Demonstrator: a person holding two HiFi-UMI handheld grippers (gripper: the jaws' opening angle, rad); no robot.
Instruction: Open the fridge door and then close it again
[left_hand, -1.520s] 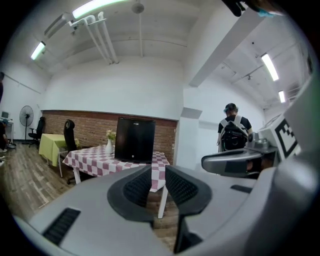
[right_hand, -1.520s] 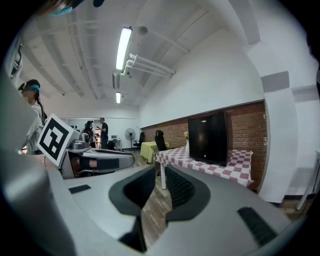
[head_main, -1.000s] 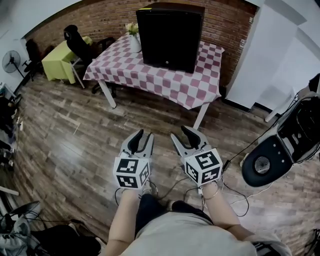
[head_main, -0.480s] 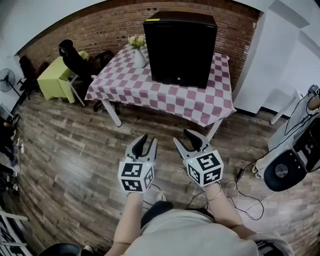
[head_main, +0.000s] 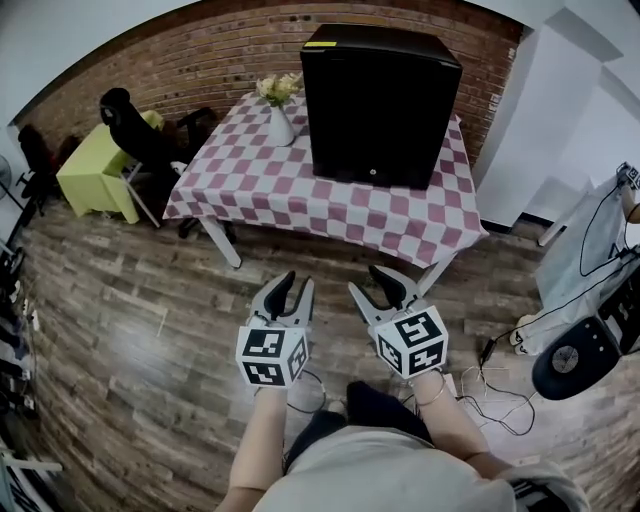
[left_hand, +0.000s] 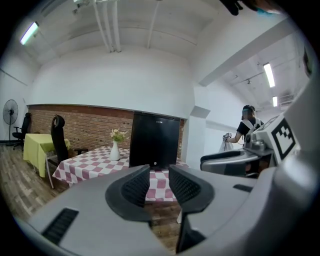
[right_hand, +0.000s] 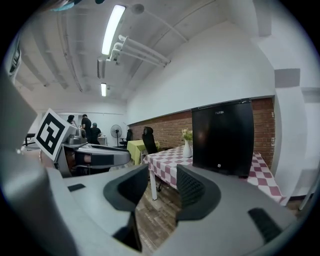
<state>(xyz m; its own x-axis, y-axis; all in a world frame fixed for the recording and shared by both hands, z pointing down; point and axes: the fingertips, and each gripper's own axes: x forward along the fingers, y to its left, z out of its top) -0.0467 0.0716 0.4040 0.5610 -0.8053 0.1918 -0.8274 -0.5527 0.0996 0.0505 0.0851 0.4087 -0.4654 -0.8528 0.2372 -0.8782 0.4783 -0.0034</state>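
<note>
Nearer than a second ago to the black boxy mini fridge (head_main: 380, 105), door shut, atop the pink-and-white checked table (head_main: 300, 195), yet well short of it. Carrying left gripper (head_main: 299, 279) and right gripper (head_main: 362, 280) part-open, empty.

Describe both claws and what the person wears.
Both the left claw and right claw are light grey plastic with curved jaws and black ribbed pads. Each carries a white cube of black square markers. Thin cables trail behind. The person wears a beige short-sleeved top.
</note>
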